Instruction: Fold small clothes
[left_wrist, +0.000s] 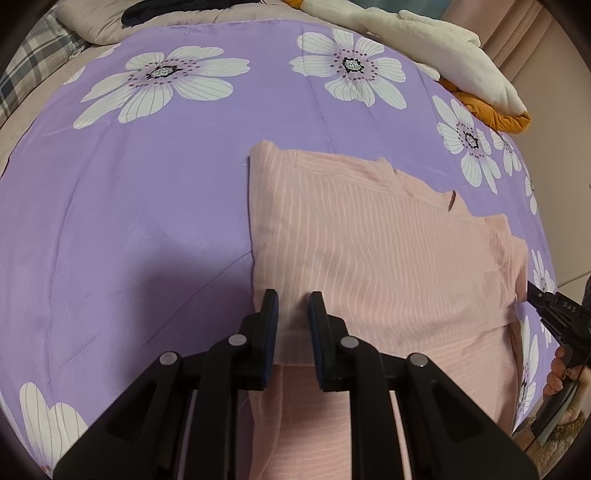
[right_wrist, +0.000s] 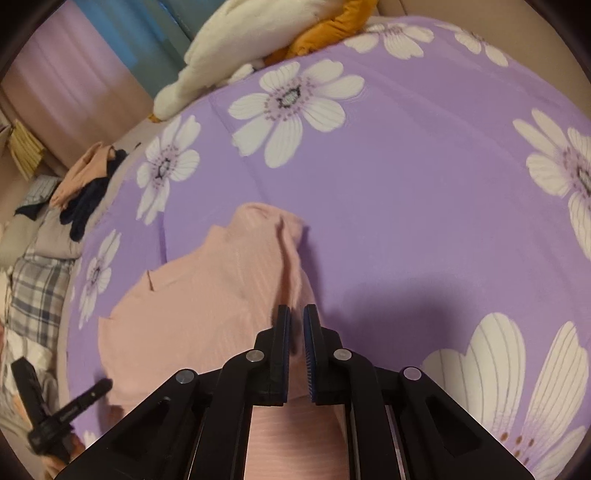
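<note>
A pink striped garment (left_wrist: 369, 236) lies partly folded on a purple sheet with white flowers (left_wrist: 147, 206). My left gripper (left_wrist: 294, 301) is shut on the garment's near left edge, with a strip of pink cloth pinched between its pads. In the right wrist view the same garment (right_wrist: 207, 295) spreads to the left, and my right gripper (right_wrist: 296, 314) is shut on a raised ridge of cloth at its right edge. The right gripper's tip (left_wrist: 550, 306) and the hand holding it show at the left wrist view's right edge. The left gripper (right_wrist: 92, 391) appears low on the left.
A white and orange plush toy (left_wrist: 443, 48) lies at the far side of the bed. A plaid cloth (left_wrist: 29, 62) and a beige pillow (left_wrist: 110, 22) sit at the back left. A heap of dark and peach clothes (right_wrist: 88, 184) rests beside the sheet.
</note>
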